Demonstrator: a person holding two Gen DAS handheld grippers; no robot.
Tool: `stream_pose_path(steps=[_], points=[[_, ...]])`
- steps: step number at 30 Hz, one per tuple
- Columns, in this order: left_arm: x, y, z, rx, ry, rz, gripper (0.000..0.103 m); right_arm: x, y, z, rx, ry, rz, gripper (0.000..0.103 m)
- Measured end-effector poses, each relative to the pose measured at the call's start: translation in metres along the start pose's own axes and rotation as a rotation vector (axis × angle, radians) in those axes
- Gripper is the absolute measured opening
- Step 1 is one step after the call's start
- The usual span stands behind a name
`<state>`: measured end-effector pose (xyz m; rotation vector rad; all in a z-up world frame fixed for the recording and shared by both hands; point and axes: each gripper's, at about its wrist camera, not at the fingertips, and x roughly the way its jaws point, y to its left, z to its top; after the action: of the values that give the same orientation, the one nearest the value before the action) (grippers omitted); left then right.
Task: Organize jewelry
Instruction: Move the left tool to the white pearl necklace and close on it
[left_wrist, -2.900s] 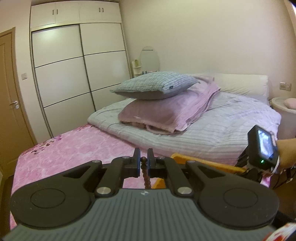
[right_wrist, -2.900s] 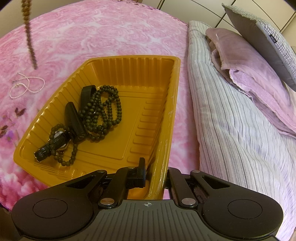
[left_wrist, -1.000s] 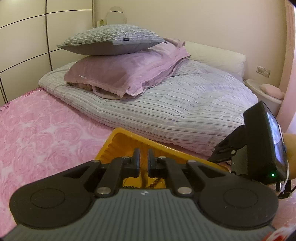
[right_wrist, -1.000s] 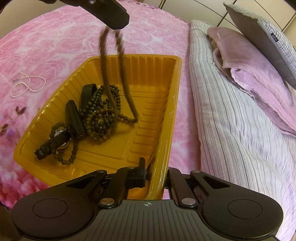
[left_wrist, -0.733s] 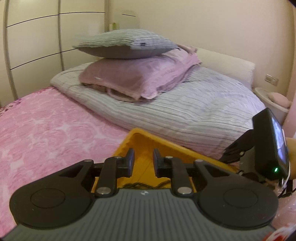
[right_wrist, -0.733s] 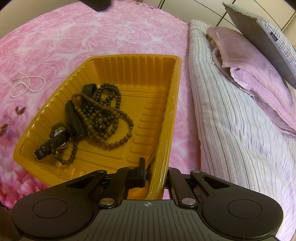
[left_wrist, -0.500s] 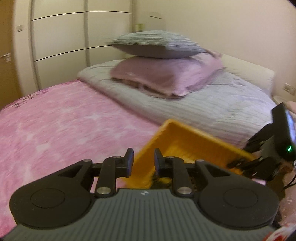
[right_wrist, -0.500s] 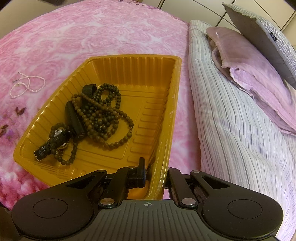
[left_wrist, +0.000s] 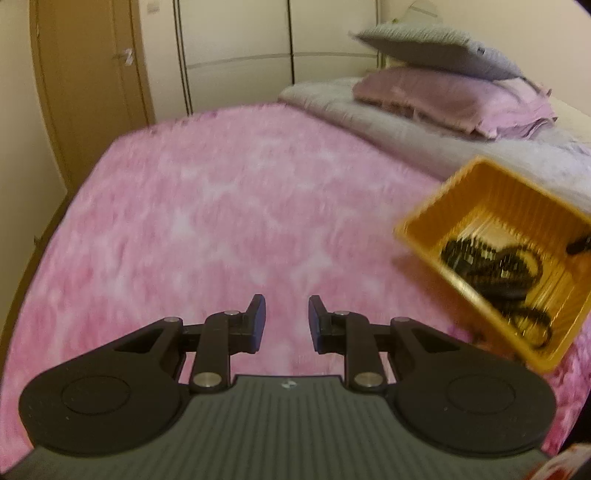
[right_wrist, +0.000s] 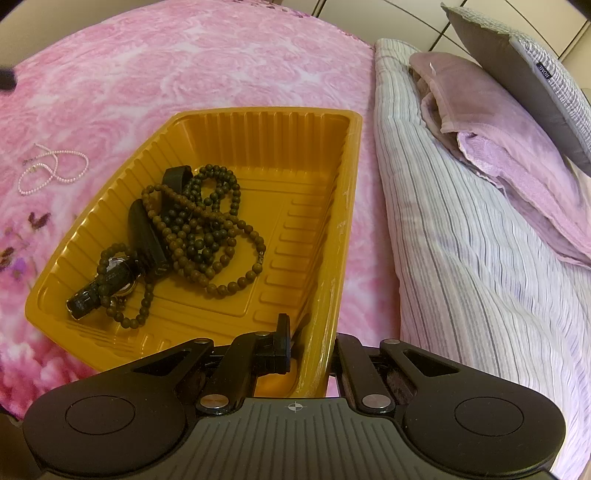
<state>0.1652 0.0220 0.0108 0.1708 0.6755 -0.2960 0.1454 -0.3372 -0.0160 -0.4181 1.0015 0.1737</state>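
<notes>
My right gripper (right_wrist: 308, 345) is clamped on the near rim of the ribbed orange plastic tray (right_wrist: 351, 177). My left gripper (left_wrist: 286, 320), its jaws just opened a little, holds nothing over the pink rose-patterned bedspread (left_wrist: 207, 206). In the tray ahead of my right fingers lie brown wooden bead strands (right_wrist: 207, 229) tangled with one black-strapped watch (right_wrist: 118, 275). Only the right view shows one white pearl necklace (right_wrist: 51, 171) far left. Beyond: two stacked pillows (left_wrist: 443, 85), wardrobe (left_wrist: 236, 51), door (left_wrist: 88, 74).
</notes>
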Motion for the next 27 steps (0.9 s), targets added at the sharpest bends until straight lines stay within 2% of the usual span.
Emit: stream_pose_path(steps=[4, 9, 15, 27], points=[[0.009, -0.009, -0.027, -0.034, 0.026, -0.023, 0.022, 0.001, -0.001, -0.001, 0.002, 0.003, 0.001, 0.005], [0.023, -0.037, -0.05, 0.008, 0.065, -0.076, 0.022, 0.001, -0.001, -0.001, 0.002, 0.003, 0.001, 0.005], [0.039, -0.056, -0.056, 0.049, 0.079, -0.073, 0.014, 0.002, -0.001, -0.001, 0.004, 0.004, 0.003, 0.005], [0.06, -0.057, -0.055, 0.055, 0.097, -0.044, 0.013, 0.004, -0.001, -0.002, 0.008, 0.007, 0.005, 0.006]])
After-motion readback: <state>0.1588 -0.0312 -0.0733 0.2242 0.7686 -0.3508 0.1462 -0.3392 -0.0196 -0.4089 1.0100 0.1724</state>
